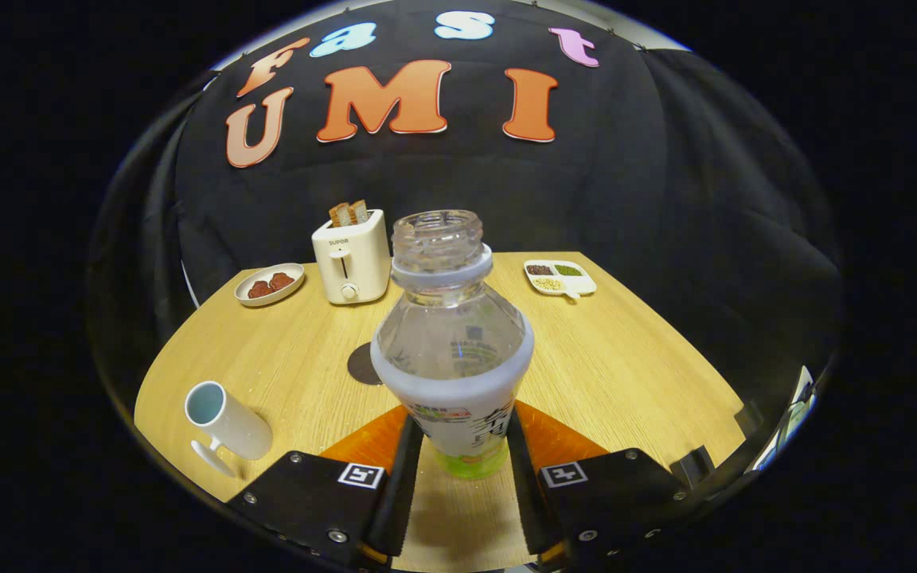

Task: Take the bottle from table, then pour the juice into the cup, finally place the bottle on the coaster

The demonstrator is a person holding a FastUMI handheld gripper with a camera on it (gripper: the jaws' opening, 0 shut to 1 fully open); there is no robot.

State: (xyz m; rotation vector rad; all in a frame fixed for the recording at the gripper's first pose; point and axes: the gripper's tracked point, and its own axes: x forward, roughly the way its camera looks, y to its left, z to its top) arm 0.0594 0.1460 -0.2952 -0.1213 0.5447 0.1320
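A clear plastic bottle (452, 350) with no cap and a white label stands upright between my fingers. My gripper (458, 450) is shut on its lower body, one finger pressing each side. A white cup (224, 423) with a pale blue inside stands on the table to the left of my fingers. A dark round coaster (363, 364) lies on the table behind the bottle, partly hidden by it. I cannot tell whether the bottle's base rests on the table.
A cream toaster (352, 256) with two bread slices stands at the back of the wooden table (626, 366). Left of it is a small plate of reddish food (270, 284). A divided dish of grains (559, 278) lies at the back right.
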